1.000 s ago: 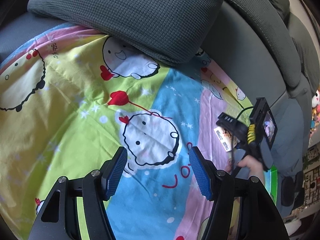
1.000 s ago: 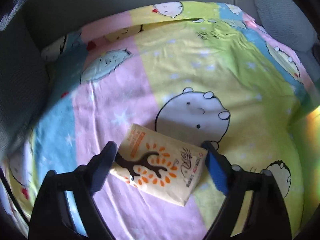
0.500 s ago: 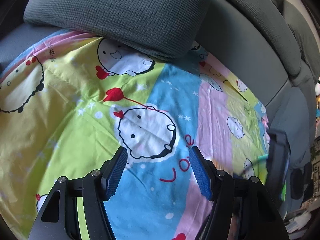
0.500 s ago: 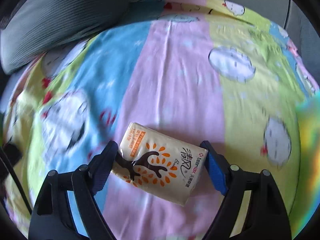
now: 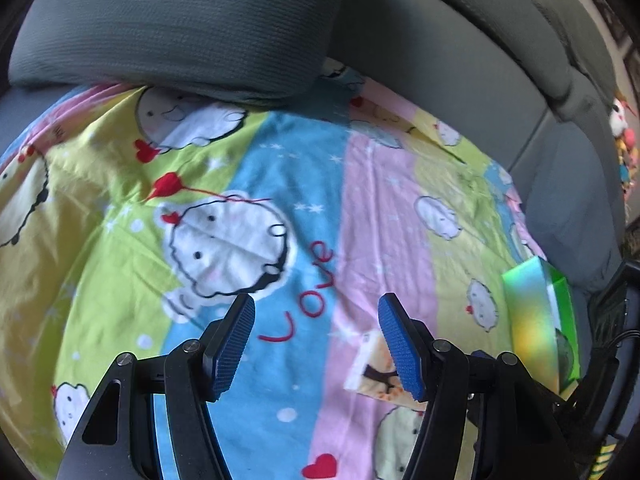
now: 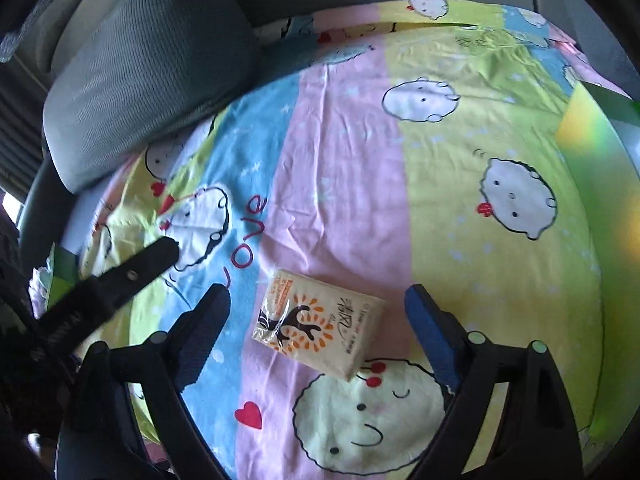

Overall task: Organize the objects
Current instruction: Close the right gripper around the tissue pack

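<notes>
while lying flat, tissue pack (image 6: 320,334) runs upper-left to lower-right.

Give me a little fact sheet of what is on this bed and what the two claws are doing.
surface: striped cartoon-print bedsheet
item: cream tissue packet with orange tree print, lying flat on the pink stripe
right gripper: jaws opening, packet between them, pads clear of it
left gripper: open, nothing between its pads
cushion: grey textured pillow, on the sheet's far edge
</notes>
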A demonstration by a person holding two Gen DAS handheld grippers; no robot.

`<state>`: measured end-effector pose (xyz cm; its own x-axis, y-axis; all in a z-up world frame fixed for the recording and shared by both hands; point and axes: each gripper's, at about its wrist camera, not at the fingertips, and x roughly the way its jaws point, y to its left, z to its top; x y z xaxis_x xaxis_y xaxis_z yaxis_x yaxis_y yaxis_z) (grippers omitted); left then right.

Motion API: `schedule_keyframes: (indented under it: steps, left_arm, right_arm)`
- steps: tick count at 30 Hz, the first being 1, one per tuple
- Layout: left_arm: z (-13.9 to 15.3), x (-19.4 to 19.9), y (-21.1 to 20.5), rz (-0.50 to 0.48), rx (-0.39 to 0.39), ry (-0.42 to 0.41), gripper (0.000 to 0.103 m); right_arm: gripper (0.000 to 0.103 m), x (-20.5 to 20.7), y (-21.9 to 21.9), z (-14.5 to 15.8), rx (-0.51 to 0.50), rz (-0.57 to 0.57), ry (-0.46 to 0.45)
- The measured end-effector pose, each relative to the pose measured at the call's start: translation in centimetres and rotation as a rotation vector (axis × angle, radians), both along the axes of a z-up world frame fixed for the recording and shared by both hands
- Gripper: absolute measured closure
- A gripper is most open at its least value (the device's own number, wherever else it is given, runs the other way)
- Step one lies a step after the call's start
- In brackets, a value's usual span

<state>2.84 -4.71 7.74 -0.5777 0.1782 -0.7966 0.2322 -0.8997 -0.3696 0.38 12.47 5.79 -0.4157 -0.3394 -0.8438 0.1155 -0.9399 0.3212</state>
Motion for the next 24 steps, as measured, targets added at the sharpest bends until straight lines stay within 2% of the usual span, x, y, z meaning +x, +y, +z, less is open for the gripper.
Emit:
schedule_keyframes:
  steps: [4,10,14,17,21,24]
  left_arm:
    - [-0.1,-0.2,1.0,-0.030,0.039,0.002,0.038]
    - [-1.3,-0.8,2.1,-0.058,0.037,-0.049,0.038]
    - [-2.0,-1.0,2.9,-0.107,0.064,-0.077,0.038]
    - [-2.5,-1.1,3.5,-0.134,0.067,-0.103,0.038]
    - [-3.1,-1.1,4.1,-0.174,0.086,-0.129,0.038]
    - [-3.7,-1.2,4.2,-0.190,0.108,-0.148,0.038]
  right_arm:
    - [0.013,0.3,1.4,0.3,-0.019,-0.035,0.016]
    - [0.013,0.1,3.4,-0.1,-0.050,-0.094,-0.004]
    - [0.015,0.3,4.4,0.0,-0.099,-0.104,-0.008]
    - [0.019,0.1,4.8,-0.2,-0.154,-0.110,-0.004]
    - [0.036,-0.3,5.6,-1.3,-0.221,-0.130,-0.050]
    - [0.040,-0.5,6.0,-1.9,-0.264,-0.147,-0.077]
